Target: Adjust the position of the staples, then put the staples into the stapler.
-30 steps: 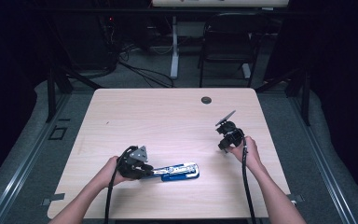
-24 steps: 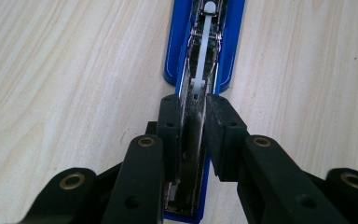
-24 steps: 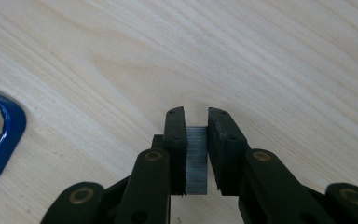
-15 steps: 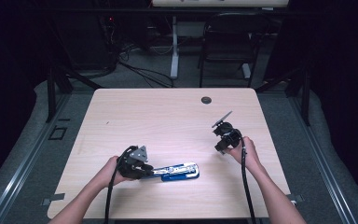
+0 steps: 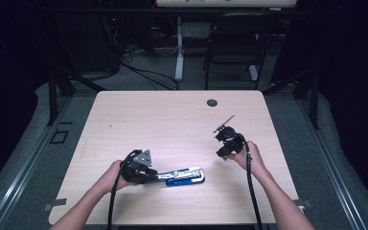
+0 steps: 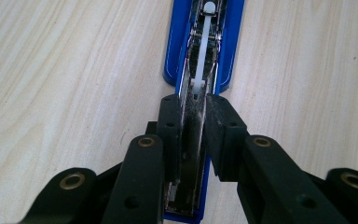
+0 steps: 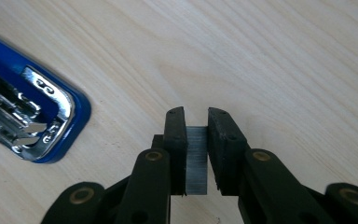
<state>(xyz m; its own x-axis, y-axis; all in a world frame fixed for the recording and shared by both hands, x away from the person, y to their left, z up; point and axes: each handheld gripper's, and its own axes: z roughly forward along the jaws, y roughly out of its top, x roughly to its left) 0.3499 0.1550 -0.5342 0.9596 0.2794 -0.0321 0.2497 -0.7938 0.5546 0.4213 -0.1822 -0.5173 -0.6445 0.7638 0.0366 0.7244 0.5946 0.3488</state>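
Left gripper (image 6: 195,116) is clamped on the open blue stapler (image 6: 200,51) lower centre, right gripper (image 7: 196,123) pinches a staple strip (image 7: 196,158) (grey).

The desk (image 5: 172,120) is pale, matt wood-grain laminate. The stapler (image 6: 200,56) pairs glossy blue plastic with shiny chrome metal. Beside it, matt black plastic fingers (image 7: 175,140) pinch a grey metallic staple strip (image 7: 196,158).

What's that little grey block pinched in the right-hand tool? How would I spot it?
Start at the light wooden table, then find the right gripper above its right half. Between its two black jaws sits a strip of staples, a small flat grey metal block with fine lines. Unlike the blue stapler lying open in the left gripper, it is plain and dull.
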